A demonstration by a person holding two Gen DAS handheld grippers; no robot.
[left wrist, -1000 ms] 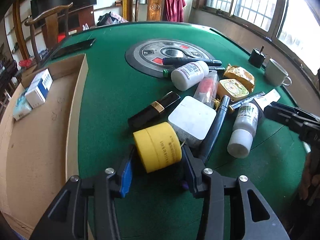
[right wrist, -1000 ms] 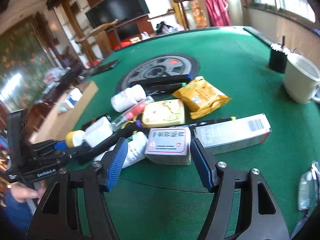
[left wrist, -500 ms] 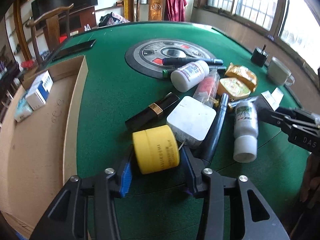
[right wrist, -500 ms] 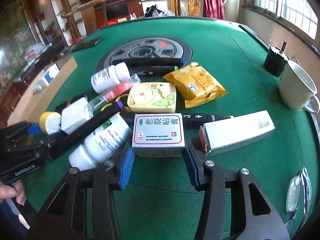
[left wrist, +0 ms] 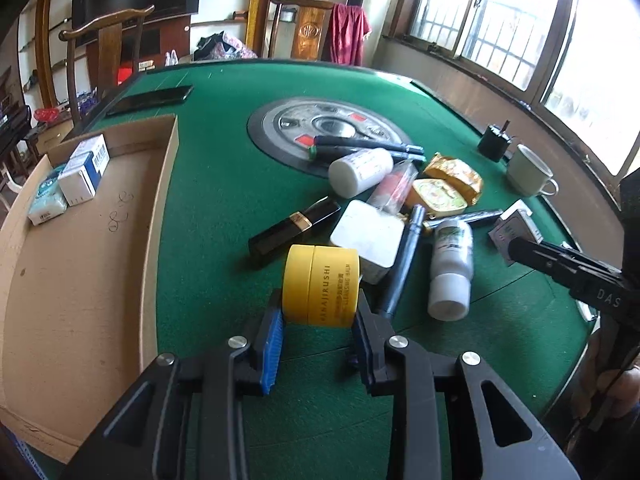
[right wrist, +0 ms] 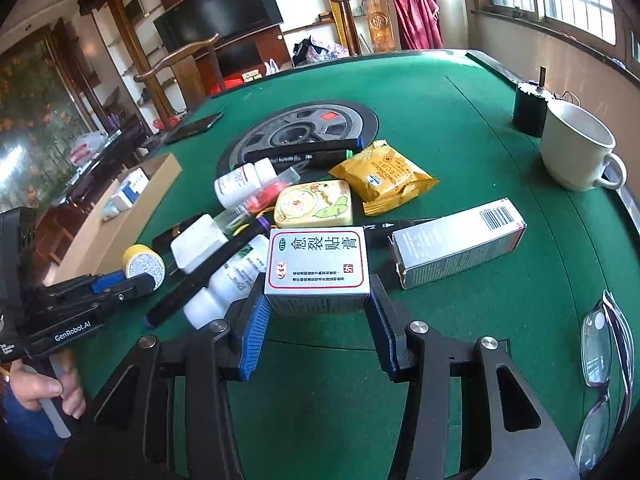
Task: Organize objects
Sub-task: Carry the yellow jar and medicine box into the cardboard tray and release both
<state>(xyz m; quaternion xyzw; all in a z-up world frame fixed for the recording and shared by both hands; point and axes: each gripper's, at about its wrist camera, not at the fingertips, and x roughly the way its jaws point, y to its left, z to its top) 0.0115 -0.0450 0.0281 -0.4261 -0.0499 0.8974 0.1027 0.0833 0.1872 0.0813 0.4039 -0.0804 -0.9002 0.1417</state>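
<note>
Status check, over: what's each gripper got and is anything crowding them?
Left gripper just closed on yellow jar. Right gripper shut on white medicine box. White bottle and black marker crowd the box's left side.

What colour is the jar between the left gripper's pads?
Yellow jar, clearest in the left wrist view.

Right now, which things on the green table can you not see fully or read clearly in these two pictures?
- Eyeglasses, right wrist view: cut off by the frame's dark edge.
- White bottle, right wrist view: partly hidden behind the black pen and the left pad.
- Yellow jar, left wrist view: its resting side is hidden.
- Boxes in the cardboard tray, left wrist view: print too small to read.
</note>
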